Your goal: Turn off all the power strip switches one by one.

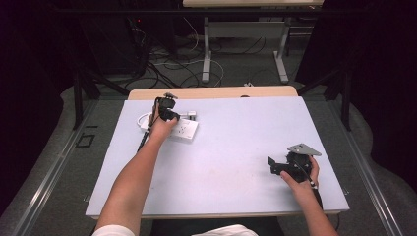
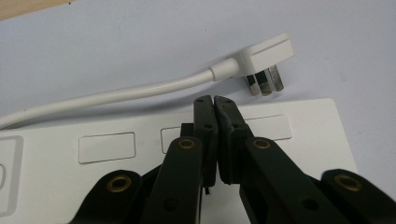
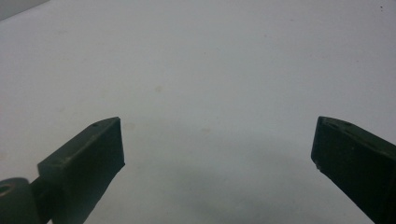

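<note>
Left gripper view, left gripper (image 2: 214, 100) pinched closed (perhaps touching), over power strip (image 2: 308, 149), plug (image 2: 264, 56) beyond.

A recording lab, curtained in black.
Dark drapes (image 1: 29, 73) ring the pale bench (image 1: 236, 147); loose cables (image 1: 167, 66) sprawl over grey carpet (another desk (image 1: 246, 29) behind).

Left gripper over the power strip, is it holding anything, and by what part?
Nothing is held. The left gripper has its fingers shut together with nothing between them, tips over the white power strip. Its plug lies untouched beyond.
</note>
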Available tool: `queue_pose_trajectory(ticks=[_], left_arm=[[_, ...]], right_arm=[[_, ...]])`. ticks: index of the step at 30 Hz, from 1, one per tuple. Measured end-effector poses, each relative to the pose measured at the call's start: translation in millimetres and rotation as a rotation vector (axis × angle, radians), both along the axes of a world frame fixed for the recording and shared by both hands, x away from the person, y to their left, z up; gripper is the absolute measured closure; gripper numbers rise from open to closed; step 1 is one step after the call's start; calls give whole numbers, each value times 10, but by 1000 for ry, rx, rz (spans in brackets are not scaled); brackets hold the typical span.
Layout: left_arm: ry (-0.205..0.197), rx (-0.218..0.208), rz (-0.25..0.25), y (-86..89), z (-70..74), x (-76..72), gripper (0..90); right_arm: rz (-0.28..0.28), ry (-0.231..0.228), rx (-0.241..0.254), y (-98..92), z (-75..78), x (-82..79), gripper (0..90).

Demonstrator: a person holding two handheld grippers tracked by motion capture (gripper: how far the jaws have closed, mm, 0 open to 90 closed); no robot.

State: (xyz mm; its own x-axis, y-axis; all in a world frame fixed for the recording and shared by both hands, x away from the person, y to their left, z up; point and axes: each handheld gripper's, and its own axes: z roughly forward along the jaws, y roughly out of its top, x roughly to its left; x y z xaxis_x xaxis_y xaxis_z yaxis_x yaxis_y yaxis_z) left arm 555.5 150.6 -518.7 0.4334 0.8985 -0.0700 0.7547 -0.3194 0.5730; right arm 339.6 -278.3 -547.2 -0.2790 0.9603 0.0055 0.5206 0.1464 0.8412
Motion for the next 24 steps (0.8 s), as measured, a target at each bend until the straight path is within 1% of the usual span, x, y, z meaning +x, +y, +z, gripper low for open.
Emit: queue_pose_trajectory(ticks=[3,5,9,12,13,15,16,24], left_arm=[[0,-1,1,1,-1,1,882],[3,-14,18,-7,-5,-5,882],[0,-2,6,-3,-5,-8,883],[-3,-4,5,-4,-12,-9,883],[13,-2,2,-7,-23,-7,888],[7,-5,2,-12,-26,-12,899],[3,3,-3,-13,-23,-13,899],[4,-2,6,-19,-25,-11,899]], right_arm=[[1,0,-1,0,1,-1,20],[0,0,-1,0,1,-2,20],[2,-1,1,0,3,-2,20],[2,0,3,0,5,-4,20],[2,0,3,0,5,-4,20],[3,-2,3,-1,5,-4,20],[2,-3,2,-2,5,-4,20],[4,-6,-1,-8,8,-6,20]])
